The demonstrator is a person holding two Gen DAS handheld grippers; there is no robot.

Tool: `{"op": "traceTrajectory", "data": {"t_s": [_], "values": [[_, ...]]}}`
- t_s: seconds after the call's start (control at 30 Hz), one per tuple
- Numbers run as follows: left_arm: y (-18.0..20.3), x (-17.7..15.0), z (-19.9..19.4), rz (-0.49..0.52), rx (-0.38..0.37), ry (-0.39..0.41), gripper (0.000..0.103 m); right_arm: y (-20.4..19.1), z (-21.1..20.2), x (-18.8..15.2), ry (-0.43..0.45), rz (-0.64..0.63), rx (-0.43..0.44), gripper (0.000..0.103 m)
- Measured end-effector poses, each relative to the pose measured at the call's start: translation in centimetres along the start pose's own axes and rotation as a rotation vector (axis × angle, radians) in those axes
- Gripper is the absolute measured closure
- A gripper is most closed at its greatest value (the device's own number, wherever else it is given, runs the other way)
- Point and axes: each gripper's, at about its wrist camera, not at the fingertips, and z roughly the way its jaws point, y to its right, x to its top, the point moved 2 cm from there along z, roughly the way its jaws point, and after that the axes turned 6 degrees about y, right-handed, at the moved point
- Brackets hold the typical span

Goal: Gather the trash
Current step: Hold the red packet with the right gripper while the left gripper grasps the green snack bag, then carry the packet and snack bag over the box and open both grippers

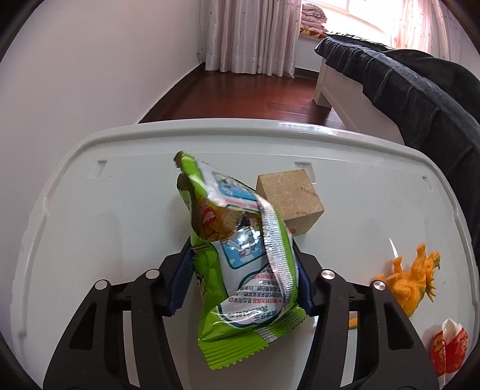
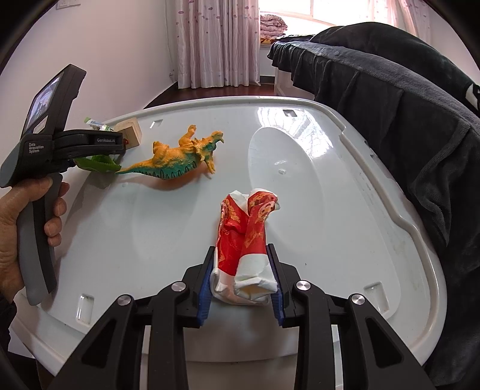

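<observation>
Green-and-white snack bag (silver inside), red-and-white crumpled wrapper, orange-and-teal dinosaur, tan block

A home, most likely a bedroom. Far across the room, pale pink curtains hang to the dark red wooden floor beside a bright window with folded bedding stacked on its sill. At the right stands a white bed frame draped with a dark blanket. Near, a white plastic table carries a toy dinosaur and a wooden block
</observation>
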Motion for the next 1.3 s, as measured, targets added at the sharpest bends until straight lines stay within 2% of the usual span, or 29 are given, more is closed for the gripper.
{"op": "traceTrajectory", "data": {"t_s": [0.33, 0.63, 0.73, 0.97, 1.3], "values": [[-1.3, -1.6, -2.3, 0.036, 0.044, 0.016, 0.061, 0.2, 0.1, 0.1, -0.001, 0.010, 0.000, 0.071], [-2.0, -5.1, -8.2, 0.133, 0.056, 0.056, 0.061, -0.2, -0.2, 0.1, -0.001, 0.043, 0.033, 0.072], [-1.8, -7.1, -11.9, 0.162, 0.032, 0.075, 0.061, -0.4, -0.6, -0.1, -0.012, 0.059, 0.060, 0.072], [-2.2, -12.9, -18.7, 0.124, -0.043, 0.057, 0.061, -0.5, -4.2, -1.5, 0.011, 0.079, 0.120, 0.072], [-2.2, -22.2, -24.3, 0.094, -0.072, -0.022, 0.061, -1.1, -12.3, -8.0, 0.002, 0.086, 0.237, 0.072]]}}
